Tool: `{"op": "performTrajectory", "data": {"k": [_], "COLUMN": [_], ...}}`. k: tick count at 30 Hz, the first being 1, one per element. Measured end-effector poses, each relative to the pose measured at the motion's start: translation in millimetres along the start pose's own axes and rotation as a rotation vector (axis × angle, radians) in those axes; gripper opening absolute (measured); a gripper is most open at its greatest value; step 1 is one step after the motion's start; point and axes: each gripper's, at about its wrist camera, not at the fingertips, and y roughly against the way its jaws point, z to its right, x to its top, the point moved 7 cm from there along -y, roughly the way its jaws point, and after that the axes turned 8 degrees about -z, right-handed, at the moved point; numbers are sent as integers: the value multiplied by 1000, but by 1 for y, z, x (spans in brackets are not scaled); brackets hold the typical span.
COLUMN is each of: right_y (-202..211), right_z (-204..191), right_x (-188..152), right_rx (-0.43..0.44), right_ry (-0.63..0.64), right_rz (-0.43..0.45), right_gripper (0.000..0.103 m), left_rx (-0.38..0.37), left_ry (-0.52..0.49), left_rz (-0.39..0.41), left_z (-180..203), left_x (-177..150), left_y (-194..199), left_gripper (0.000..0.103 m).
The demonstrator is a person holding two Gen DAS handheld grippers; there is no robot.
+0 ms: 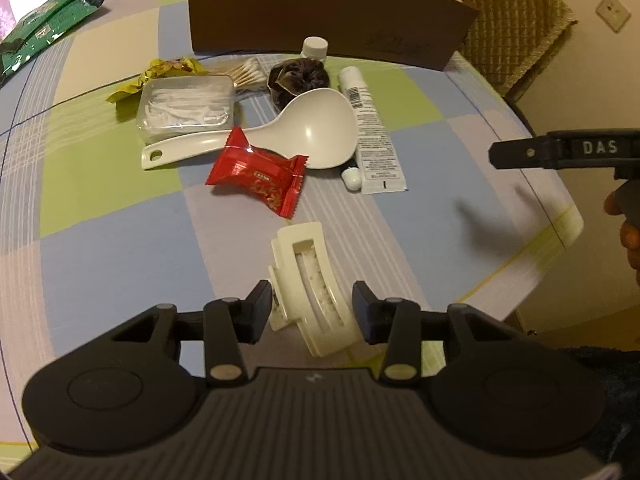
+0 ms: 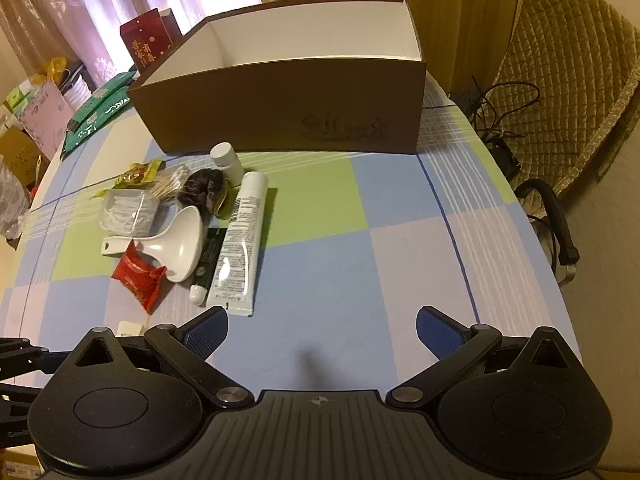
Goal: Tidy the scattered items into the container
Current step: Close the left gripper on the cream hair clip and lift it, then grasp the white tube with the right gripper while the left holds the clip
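Observation:
A cream hair clip [image 1: 308, 292] lies on the checked tablecloth between the fingers of my left gripper [image 1: 312, 312], whose pads touch its two sides. Behind it lie a red candy packet [image 1: 258, 172], a white rice spoon [image 1: 312, 128], a white tube [image 1: 372, 132], a clear box of floss picks [image 1: 186, 106], cotton swabs [image 1: 248, 72], a dark scrunchie [image 1: 298, 76] and a white-capped bottle [image 1: 315, 46]. The brown box [image 2: 280, 92], white inside, stands open at the back. My right gripper [image 2: 322, 336] hovers open over bare cloth, right of the tube [image 2: 240, 240].
Green packets [image 1: 40, 28] and a red carton [image 2: 150, 40] sit at the far left of the table [image 2: 400, 220]. A quilted chair [image 2: 560, 80] and cables stand off the right edge. A hand [image 1: 628, 232] shows at the right.

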Motion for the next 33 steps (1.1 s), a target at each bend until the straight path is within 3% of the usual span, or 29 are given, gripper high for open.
{"op": "performTrajectory", "data": {"k": [12,16,23,30,31,32,33], "right_y": [-27,-37,-52,-66,-69,-73,-77], "right_z": [10,5,-6,-17,-19,-21,-23], "right_x": [22,31,44,56,59,62,64], "right_rx": [51,67,99,131,132,139,148], "right_ry": [31,60,108,142,143,145,142], "right_rz": [-49,-57,-61,-25,-11,-6,-14], "right_gripper": [103,103,103,103,100,78,71], "left_rx": [40,54,194,280,282,283,285], "left_ry": [38,40,28,130,142,154,164], "left_rz": [-56,-27,17,83,89,92,95], "left_z": [-5,-9,-35,-74,-77,-80,-83], "left_x": [6,8,11,17,18,18,18], "left_y": [-31,-27,-17,-8,-7,-6,-5], "left_gripper": [42,35,35,35,35,35,35]}}
